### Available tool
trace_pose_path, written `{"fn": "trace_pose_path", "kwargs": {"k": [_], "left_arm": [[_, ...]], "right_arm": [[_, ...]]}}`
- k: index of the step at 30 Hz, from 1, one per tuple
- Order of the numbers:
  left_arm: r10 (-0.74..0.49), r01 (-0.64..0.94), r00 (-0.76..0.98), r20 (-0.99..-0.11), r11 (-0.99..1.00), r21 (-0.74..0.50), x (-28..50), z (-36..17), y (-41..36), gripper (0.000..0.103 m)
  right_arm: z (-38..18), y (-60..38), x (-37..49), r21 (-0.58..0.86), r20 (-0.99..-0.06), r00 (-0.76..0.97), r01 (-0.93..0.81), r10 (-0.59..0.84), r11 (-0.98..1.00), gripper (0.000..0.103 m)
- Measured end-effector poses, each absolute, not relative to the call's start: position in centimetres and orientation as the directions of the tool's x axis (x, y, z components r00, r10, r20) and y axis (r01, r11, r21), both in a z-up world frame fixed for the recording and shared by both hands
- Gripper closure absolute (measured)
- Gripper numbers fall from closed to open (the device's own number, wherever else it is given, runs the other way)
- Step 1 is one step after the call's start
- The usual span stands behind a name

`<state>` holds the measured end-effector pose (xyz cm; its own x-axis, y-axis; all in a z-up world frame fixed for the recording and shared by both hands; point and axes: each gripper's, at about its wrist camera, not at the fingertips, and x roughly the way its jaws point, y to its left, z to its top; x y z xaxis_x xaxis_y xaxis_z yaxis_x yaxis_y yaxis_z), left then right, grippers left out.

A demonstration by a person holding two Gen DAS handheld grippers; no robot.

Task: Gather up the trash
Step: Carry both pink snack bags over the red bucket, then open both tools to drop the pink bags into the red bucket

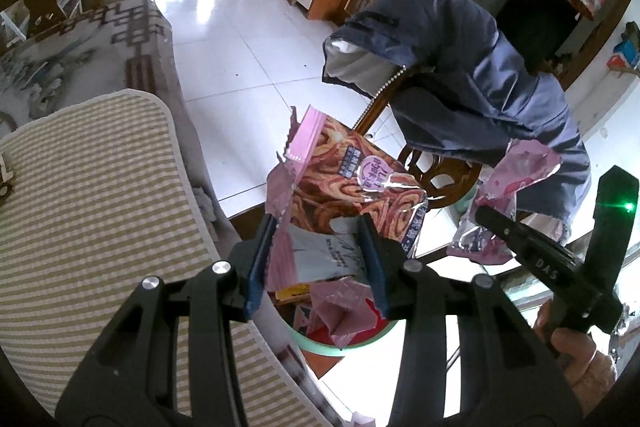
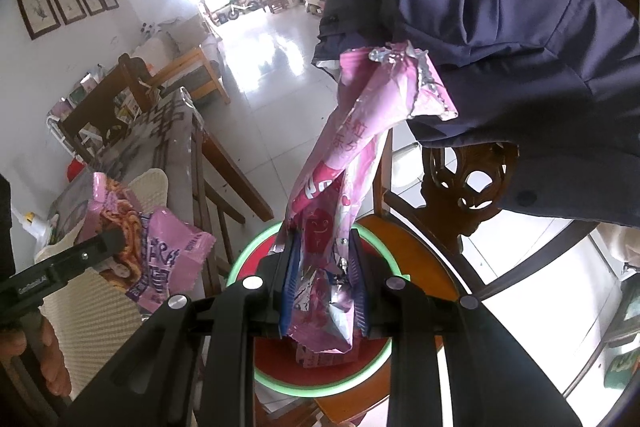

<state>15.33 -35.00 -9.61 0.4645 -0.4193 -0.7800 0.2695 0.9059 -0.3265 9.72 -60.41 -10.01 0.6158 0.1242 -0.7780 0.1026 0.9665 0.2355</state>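
Observation:
My left gripper (image 1: 316,259) is shut on a pink snack bag with swirl biscuits printed on it (image 1: 352,175), held above a round bin with a green rim (image 1: 352,341) that holds pink wrappers. The bag also shows in the right wrist view (image 2: 152,247). My right gripper (image 2: 324,275) is shut on a crumpled pink wrapper (image 2: 352,155), held upright over the same green-rimmed bin (image 2: 240,263). The right gripper (image 1: 486,215) with its wrapper (image 1: 516,183) shows at the right of the left wrist view.
The bin stands on a wooden chair seat (image 2: 408,251). A dark blue jacket (image 2: 500,39) hangs over the carved chair back (image 2: 460,183). A striped mat (image 1: 80,207) lies on a table with a patterned cloth (image 1: 80,43) to the left. White tile floor (image 1: 240,27) lies beyond.

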Motion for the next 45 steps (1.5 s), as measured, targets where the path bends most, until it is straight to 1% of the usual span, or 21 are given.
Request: {"fn": "trace_pose_path", "kwargs": {"k": [13, 31, 33, 35, 37, 38, 40, 42, 44, 45], "left_arm": [[-0.415, 0.293, 0.435, -0.799, 0.905, -0.31, 16.0, -10.6, -36.7, 0.062], [-0.413, 0.305, 0.399, -0.818, 0.902, -0.307, 16.4, -12.0, -37.3, 0.062], [-0.411, 0.306, 0.396, -0.821, 0.902, -0.304, 16.4, -12.1, -37.4, 0.059], [-0.413, 0.303, 0.402, -0.818, 0.902, -0.306, 16.4, -12.1, -37.3, 0.048], [-0.411, 0.3, 0.412, -0.813, 0.904, -0.305, 16.4, -11.9, -37.2, 0.043], [-0.407, 0.299, 0.418, -0.812, 0.906, -0.3, 16.4, -11.8, -37.1, 0.038], [-0.401, 0.291, 0.431, -0.808, 0.91, -0.296, 16.3, -11.6, -36.9, 0.032], [-0.396, 0.282, 0.443, -0.804, 0.913, -0.295, 16.3, -11.3, -36.6, 0.029], [-0.389, 0.272, 0.456, -0.801, 0.917, -0.29, 16.3, -11.1, -36.3, 0.023], [-0.386, 0.268, 0.459, -0.8, 0.919, -0.289, 16.3, -11.0, -36.2, 0.023]], "right_arm": [[-10.4, -60.0, 10.2, 0.24, -0.784, 0.601, 0.066, 0.153, 0.969, 0.078], [-11.2, -59.0, 10.4, 0.231, -0.801, 0.575, 0.034, 0.17, 0.972, 0.078], [-11.3, -58.9, 10.4, 0.228, -0.802, 0.572, 0.032, 0.169, 0.973, 0.078], [-11.4, -58.8, 10.4, 0.228, -0.804, 0.569, 0.03, 0.17, 0.973, 0.078], [-11.5, -58.7, 10.4, 0.227, -0.807, 0.565, 0.029, 0.172, 0.973, 0.078], [-11.6, -58.6, 10.4, 0.226, -0.809, 0.562, 0.027, 0.172, 0.974, 0.078], [-11.8, -58.4, 10.5, 0.223, -0.813, 0.556, 0.023, 0.173, 0.975, 0.078], [-12.0, -58.2, 10.6, 0.218, -0.818, 0.548, 0.017, 0.173, 0.976, 0.078], [-12.3, -57.9, 10.7, 0.215, -0.823, 0.54, 0.01, 0.175, 0.977, 0.078], [-12.5, -57.7, 10.8, 0.214, -0.828, 0.531, 0.006, 0.178, 0.977, 0.077]]}}
